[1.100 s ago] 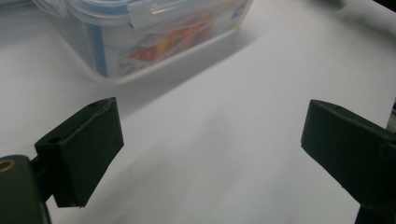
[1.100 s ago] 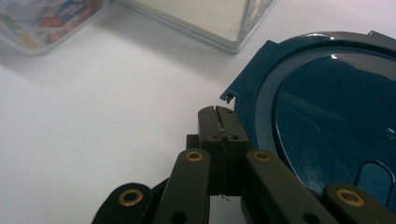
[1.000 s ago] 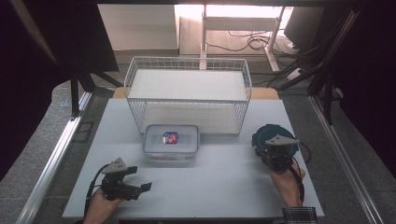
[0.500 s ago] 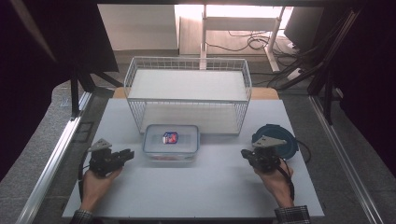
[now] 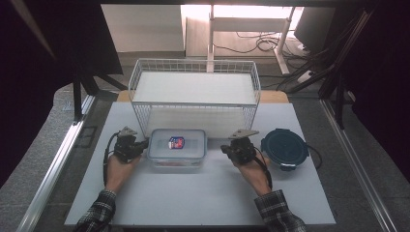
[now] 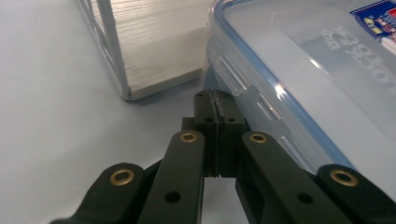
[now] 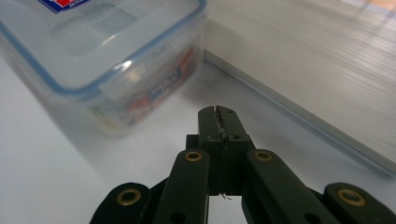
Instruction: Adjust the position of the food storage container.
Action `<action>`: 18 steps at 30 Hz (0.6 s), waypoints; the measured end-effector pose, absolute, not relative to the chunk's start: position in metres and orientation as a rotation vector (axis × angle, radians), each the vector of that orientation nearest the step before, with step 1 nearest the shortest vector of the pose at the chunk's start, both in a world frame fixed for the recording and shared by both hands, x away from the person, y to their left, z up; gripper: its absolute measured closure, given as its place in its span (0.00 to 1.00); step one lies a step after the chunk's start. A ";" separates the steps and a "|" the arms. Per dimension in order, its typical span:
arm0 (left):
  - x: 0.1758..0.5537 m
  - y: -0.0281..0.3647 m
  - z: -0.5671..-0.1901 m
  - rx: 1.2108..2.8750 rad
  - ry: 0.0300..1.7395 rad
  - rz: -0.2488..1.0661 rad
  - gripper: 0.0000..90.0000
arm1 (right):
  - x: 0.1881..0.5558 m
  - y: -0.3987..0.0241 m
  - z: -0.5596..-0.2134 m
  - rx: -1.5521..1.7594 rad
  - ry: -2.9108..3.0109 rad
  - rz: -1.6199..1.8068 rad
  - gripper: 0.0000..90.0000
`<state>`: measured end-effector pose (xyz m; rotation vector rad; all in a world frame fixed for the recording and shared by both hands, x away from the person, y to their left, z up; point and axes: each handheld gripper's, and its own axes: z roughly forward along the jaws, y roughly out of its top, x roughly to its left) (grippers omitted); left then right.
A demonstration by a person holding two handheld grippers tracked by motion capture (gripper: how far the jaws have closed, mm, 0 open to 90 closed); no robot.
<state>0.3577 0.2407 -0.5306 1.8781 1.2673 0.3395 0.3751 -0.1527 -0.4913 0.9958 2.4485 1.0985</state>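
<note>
A: One box sits in the middle of the high view, just in front of the wire basket. It is clear plastic with a blue-edged lid and a small label on top.

B: How would it handle?

A: Stiff and smooth, I'd judge, so slippery under hard jaws. Something reddish shows through the wall in the right gripper view, so it is probably not empty, though likely light. The side clips, seen at centre right of the left gripper view, look like the thin, breakable part.

B: Where would you take hold?

A: At the two short ends, under the lid's rim, one gripper each side. The flat lid gives nothing to pinch.

B: And the grippers?

A: The left gripper has just been closing, with nothing between its jaws; the tip is just beside the box's left end. The right gripper is closed too, empty, near the right end. A dark round lid lies further right on the table.
</note>
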 end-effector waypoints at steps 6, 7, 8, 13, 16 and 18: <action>0.356 0.232 -0.531 1.878 1.238 0.285 1.00 | 0.389 -0.133 -0.504 1.013 2.465 1.086 0.98; 0.356 0.225 -0.531 1.884 1.221 0.267 1.00 | 0.390 -0.133 -0.505 1.023 2.466 1.092 0.98; 0.355 0.221 -0.530 1.895 1.219 0.271 1.00 | 0.391 -0.132 -0.506 1.036 2.460 1.066 0.98; 0.354 0.211 -0.529 1.908 1.199 0.245 1.00 | 0.391 -0.143 -0.504 1.087 2.454 1.056 0.99; 0.350 0.200 -0.526 1.947 1.181 0.259 1.00 | 0.383 -0.151 -0.502 1.072 2.452 1.016 0.99; 0.348 0.198 -0.525 1.951 1.179 0.251 1.00 | 0.377 -0.154 -0.501 1.085 2.450 1.004 0.99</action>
